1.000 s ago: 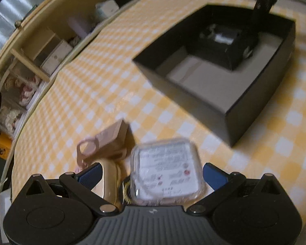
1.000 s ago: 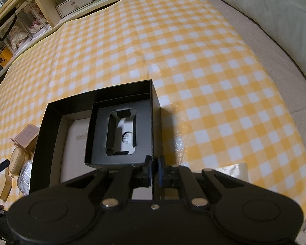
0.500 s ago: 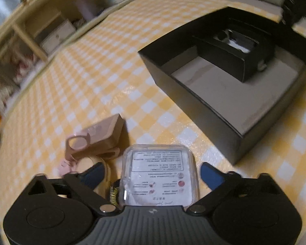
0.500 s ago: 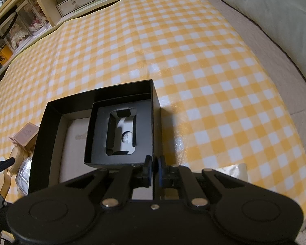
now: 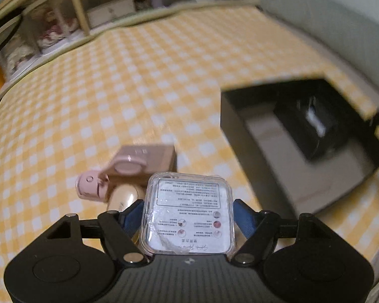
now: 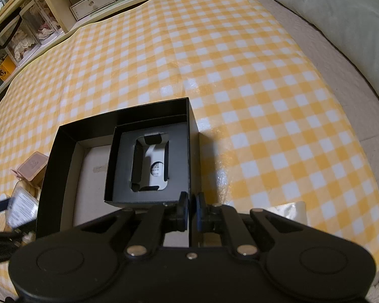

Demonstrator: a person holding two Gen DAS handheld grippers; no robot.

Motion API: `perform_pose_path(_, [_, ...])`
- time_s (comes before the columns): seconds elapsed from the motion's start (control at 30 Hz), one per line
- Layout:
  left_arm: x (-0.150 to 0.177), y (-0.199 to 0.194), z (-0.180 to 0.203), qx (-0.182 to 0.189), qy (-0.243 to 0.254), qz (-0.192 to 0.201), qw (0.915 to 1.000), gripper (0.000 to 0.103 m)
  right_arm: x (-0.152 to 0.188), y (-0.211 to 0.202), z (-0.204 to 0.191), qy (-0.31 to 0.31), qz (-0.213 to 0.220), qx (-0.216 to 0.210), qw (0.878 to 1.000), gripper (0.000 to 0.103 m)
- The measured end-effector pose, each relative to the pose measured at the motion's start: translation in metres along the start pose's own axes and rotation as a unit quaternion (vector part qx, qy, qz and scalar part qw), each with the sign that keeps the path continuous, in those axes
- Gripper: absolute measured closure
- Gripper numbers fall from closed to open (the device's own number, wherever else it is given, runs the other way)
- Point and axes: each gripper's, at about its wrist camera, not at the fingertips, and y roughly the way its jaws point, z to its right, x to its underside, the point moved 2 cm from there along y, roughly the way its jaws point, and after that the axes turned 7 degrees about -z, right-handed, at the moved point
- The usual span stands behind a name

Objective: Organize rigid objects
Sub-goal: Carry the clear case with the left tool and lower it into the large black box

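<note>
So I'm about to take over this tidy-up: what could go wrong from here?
1. The left tool is closing on the clear case by its smooth side edges; the case could slip out on the way to the black box.
2. The right tool is shut on the box's wall; a tug could shift the box.
3. The pink items lie close behind the case and could be knocked.

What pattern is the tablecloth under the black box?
Yellow-and-white check on the tablecloth; clearest in the right wrist view.
</note>
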Motion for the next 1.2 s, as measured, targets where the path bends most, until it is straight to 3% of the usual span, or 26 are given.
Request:
perform_pose_path(0.27, [-0.02, -0.031, 0.007, 0.046, -0.063, 0.045, 0.9959, 0.027, 0.001, 0.0, -0.001, -0.003, 0.0, 0.003, 1.0, 0.096])
perform_pose_path(0.5, [-0.045, -0.024, 0.037, 0.089, -0.094, 0.056, 0.99, 0.027, 0.002, -0.001, -0.002, -0.006, 0.001, 0.005, 1.0, 0.096])
perform_pose_path(0.67, [-0.062, -0.008, 0.058, 0.085, -0.089, 0.069, 0.99, 0.027, 0.001, -0.001, -0.003, -0.006, 0.001, 0.004, 1.0, 0.096])
perform_pose_path(0.87, [-0.073, 0.019, 0.065, 0.082, -0.119, 0.057, 0.9879, 0.027, 0.002, -0.002, -0.003, -0.007, 0.002, 0.004, 1.0, 0.096])
perform_pose_path(1.0, [-0.076, 0.025, 0.067, 0.061, -0.117, 0.064, 0.9891, 0.027, 0.002, -0.002, -0.003, -0.006, 0.002, 0.004, 1.0, 0.096])
perform_pose_path(1.2, [-0.077, 0.03, 0.057, 0.08, -0.144, 0.062, 0.9844, 0.027, 0.002, -0.002, -0.003, -0.007, 0.002, 0.005, 1.0, 0.096])
